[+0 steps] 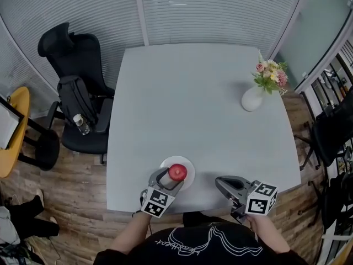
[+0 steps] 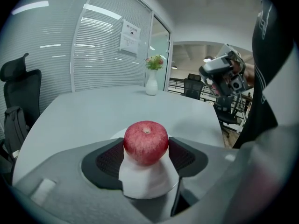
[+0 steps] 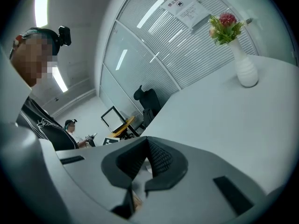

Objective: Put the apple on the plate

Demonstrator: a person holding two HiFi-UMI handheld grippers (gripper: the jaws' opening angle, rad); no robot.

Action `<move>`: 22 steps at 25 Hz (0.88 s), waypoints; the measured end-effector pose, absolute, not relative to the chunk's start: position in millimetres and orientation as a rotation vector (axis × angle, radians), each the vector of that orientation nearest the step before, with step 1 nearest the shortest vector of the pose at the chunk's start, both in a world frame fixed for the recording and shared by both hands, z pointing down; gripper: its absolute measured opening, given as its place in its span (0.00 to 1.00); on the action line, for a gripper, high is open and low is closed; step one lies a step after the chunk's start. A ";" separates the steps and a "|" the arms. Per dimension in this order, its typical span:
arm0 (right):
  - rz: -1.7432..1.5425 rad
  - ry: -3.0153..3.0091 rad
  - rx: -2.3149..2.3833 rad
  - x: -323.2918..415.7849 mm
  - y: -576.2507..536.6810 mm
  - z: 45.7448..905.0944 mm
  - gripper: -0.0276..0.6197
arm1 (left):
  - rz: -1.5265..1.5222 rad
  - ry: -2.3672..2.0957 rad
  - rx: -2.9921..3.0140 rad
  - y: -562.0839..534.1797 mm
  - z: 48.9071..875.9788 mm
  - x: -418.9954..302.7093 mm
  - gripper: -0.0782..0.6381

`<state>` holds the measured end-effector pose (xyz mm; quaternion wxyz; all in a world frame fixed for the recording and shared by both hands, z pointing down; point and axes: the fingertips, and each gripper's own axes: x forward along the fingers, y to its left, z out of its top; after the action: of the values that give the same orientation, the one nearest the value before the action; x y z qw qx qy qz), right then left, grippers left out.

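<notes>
A red apple [image 1: 177, 172] [image 2: 145, 141] sits between the dark pads of my left gripper [image 1: 175, 177] [image 2: 145, 149], which is shut on it. It is right over a small white plate [image 1: 189, 176] [image 2: 147, 183] near the front edge of the pale grey table [image 1: 193, 93]. Whether the apple touches the plate I cannot tell. My right gripper [image 1: 222, 182] [image 3: 145, 146] hovers over the table's front edge to the right of the plate, its jaws shut on nothing.
A white vase of flowers [image 1: 252, 98] [image 2: 151, 84] [image 3: 245, 69] stands at the table's right side. A black office chair [image 1: 77, 76] with a backpack and a bottle is at the left. A yellow side table [image 1: 14, 126] is further left.
</notes>
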<state>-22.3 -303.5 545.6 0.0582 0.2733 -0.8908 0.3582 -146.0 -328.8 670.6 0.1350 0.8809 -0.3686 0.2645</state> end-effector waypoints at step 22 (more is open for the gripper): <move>0.869 -2.839 0.695 -54.0 -263.8 493.5 0.05 | 0.389 -1.177 2.513 -290.3 555.6 -177.7 0.54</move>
<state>-54.0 -263.8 493.5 0.0459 0.2278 -0.9300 0.2848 -177.7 -290.3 555.6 0.1691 0.8839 -0.4140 0.1367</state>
